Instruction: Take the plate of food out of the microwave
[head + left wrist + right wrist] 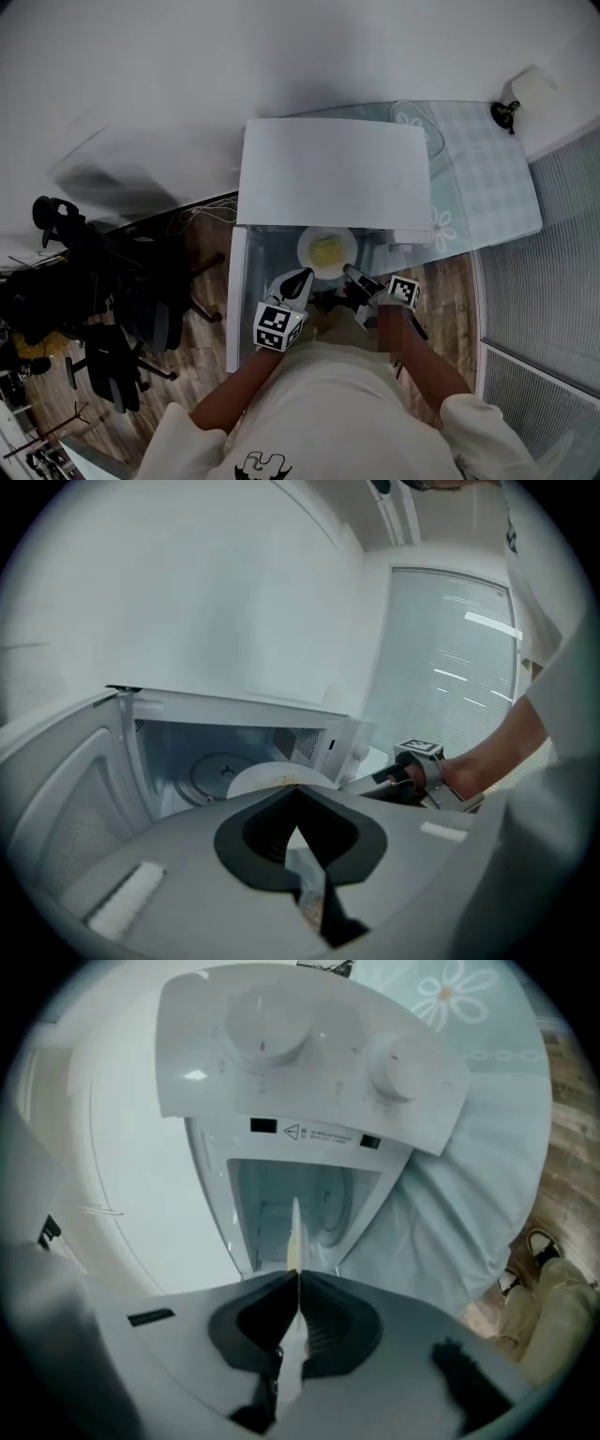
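The white plate (307, 251) with yellow food (327, 251) hangs just in front of the open white microwave (333, 173), held by both grippers. My left gripper (299, 280) is shut on the plate's near-left rim, and the plate (267, 778) shows just past its jaws. My right gripper (353, 275) is shut on the near-right rim. In the right gripper view the plate (295, 1232) is a thin edge-on strip between the shut jaws. Behind it the bare turntable (214, 772) lies in the cavity. The right gripper (405, 782) also shows in the left gripper view.
The microwave door (234, 298) swings out to the left. Its panel with two knobs (309, 1044) faces the right gripper. The microwave stands on a table with a checked, flowered cloth (487, 178). Black office chairs (103, 309) crowd the wooden floor at the left.
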Available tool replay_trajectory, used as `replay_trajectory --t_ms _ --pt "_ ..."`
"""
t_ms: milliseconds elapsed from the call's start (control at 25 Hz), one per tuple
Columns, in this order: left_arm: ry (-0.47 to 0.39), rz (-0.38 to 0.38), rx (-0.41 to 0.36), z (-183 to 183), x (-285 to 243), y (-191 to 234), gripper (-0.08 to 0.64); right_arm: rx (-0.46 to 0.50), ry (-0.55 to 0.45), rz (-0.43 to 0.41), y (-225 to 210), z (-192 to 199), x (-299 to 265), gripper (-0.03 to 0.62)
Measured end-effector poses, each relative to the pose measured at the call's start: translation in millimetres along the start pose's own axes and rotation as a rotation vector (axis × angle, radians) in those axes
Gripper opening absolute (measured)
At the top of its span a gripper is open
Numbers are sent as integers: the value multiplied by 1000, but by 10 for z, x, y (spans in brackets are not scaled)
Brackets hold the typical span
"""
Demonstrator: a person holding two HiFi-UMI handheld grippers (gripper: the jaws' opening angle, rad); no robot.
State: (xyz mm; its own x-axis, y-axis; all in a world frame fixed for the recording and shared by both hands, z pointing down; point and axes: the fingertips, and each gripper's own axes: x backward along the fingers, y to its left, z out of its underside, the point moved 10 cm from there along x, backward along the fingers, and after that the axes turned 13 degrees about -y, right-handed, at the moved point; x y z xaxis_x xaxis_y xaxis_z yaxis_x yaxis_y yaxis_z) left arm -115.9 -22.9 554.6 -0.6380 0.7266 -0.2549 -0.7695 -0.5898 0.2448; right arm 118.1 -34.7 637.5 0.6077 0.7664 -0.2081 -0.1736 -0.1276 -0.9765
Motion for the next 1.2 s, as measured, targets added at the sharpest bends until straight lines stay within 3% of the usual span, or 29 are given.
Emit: replay_trajectory --t_ms 160,680,1200 --pt "-36 17 -15 -120 158 -54 3 53 56 2 154 28 299 18" --pt "-119 44 -26 -398 448 -167 3 -9 56 -132 800 52 904 18" --pt "-171 37 -24 -500 517 -197 3 -17 88 -162 944 73 1005 18"
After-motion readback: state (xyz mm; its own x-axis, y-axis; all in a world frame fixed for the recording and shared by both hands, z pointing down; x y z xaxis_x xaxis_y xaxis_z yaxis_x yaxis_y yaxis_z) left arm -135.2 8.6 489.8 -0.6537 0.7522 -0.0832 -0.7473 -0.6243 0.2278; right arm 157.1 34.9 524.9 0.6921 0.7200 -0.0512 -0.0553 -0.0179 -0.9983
